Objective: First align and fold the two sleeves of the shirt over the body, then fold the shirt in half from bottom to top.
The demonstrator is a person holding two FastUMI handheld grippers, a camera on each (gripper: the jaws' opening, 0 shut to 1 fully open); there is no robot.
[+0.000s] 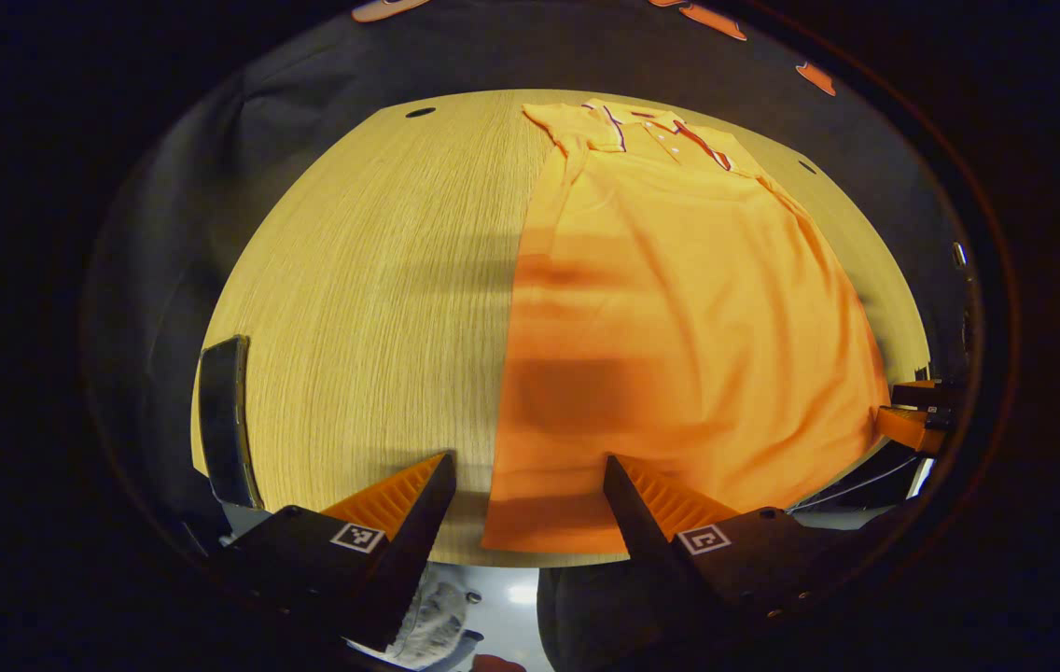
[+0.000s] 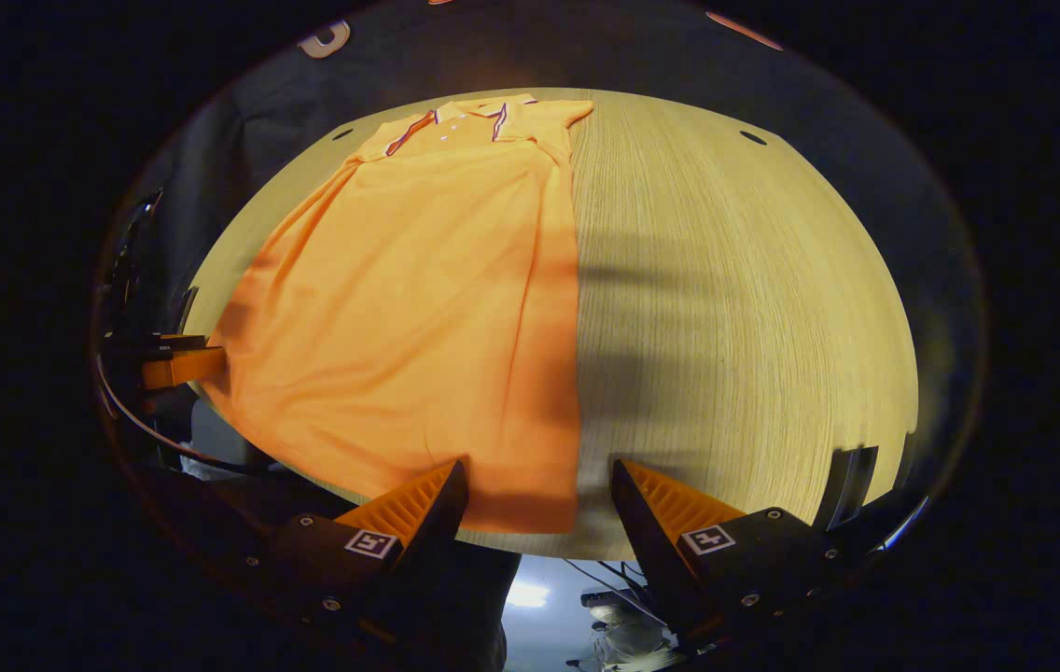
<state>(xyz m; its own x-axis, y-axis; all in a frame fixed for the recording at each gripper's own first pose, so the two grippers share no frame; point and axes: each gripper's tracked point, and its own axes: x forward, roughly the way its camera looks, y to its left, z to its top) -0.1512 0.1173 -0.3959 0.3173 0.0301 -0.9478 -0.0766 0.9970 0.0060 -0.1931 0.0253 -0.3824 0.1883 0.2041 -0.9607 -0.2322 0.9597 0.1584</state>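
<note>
Shirt (image 1: 679, 317) lies flat on the table (image 1: 371, 299), centre-right of the left gripper view, sleeves apparently already folded in, though hard to confirm. Bottom-to-top fold remains. Left gripper (image 1: 530, 499) and right gripper (image 2: 539, 504) both spread, empty, at hem corners.

Non-task items: counter and one dark object.
Wood-grain counter (image 1: 371, 308); dark flat object (image 1: 224, 420) at its near edge.

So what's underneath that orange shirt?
The orange shirt lies flat on a wooden table, whose bare top shows beside it. Whatever lies beneath the cloth is covered.
</note>
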